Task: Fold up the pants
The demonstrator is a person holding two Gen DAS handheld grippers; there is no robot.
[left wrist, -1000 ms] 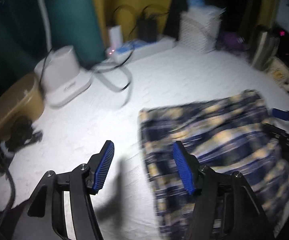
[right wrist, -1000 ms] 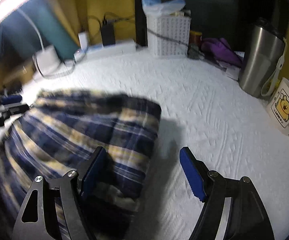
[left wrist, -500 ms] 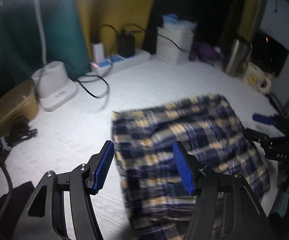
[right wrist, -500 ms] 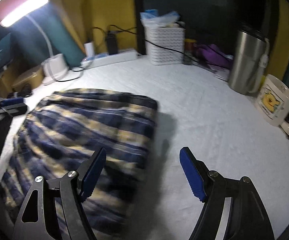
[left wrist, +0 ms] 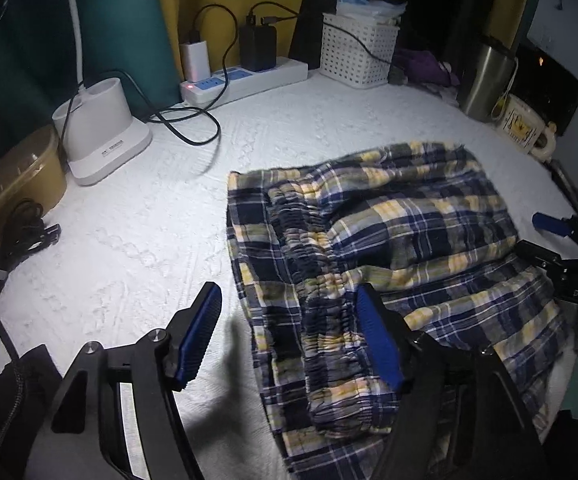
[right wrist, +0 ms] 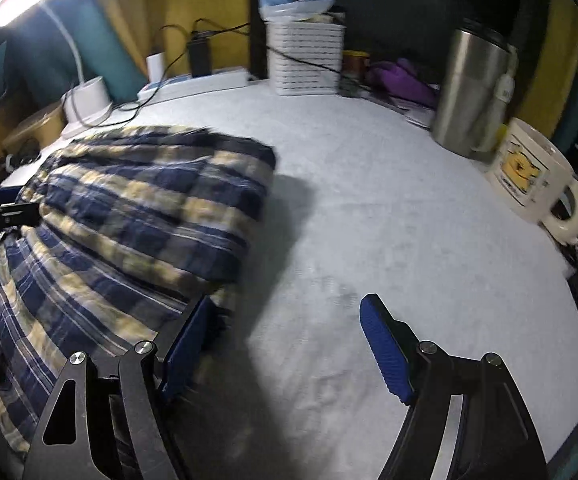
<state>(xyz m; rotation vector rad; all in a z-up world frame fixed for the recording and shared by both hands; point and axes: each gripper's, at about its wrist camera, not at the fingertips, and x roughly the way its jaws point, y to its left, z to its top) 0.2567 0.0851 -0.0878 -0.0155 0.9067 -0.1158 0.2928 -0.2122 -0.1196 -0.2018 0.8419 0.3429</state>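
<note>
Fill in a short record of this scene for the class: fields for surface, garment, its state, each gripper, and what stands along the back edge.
surface: white cover
garment: plaid pants
state: folded over on itself, elastic waistband showing on top, part hanging off the near edge
left gripper: jaws opening, over the pants' left edge, pads pressing nothing
right gripper: open, at the pants' right edge, holding nothing
back edge: power strip, white basket, steel tumbler, mug
</note>
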